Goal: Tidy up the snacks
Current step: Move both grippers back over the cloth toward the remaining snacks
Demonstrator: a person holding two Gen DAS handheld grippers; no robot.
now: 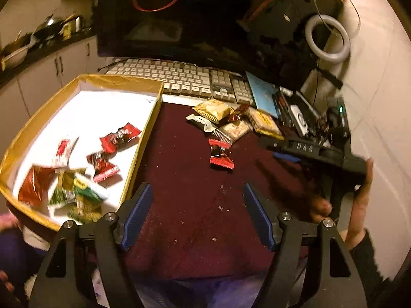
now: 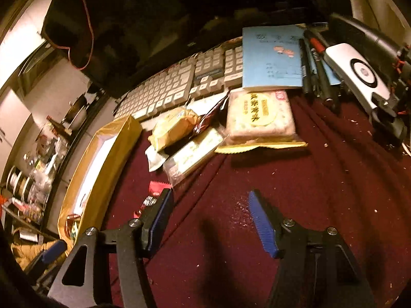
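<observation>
A gold-rimmed white box (image 1: 143,138) sits at the left and holds several red, green and gold snack packets (image 1: 77,179). A pile of snacks (image 1: 231,123) lies on the maroon cloth near the keyboard, with a red candy (image 1: 220,154) in front of it. My left gripper (image 1: 197,205) is open and empty above the cloth beside the box. My right gripper (image 2: 210,210) is open and empty, short of a large cracker pack (image 2: 259,118), a yellow packet (image 2: 174,128) and a clear-wrapped bar (image 2: 192,154). The red candy (image 2: 156,192) lies by its left finger. The right gripper also shows in the left wrist view (image 1: 287,157).
A keyboard (image 1: 179,77) and dark monitor (image 1: 179,12) stand behind the snacks. A blue booklet (image 2: 272,56), pens (image 2: 316,69) and devices crowd the right. A ring light (image 1: 327,38) stands by the wall. The gold box edge shows in the right wrist view (image 2: 108,159).
</observation>
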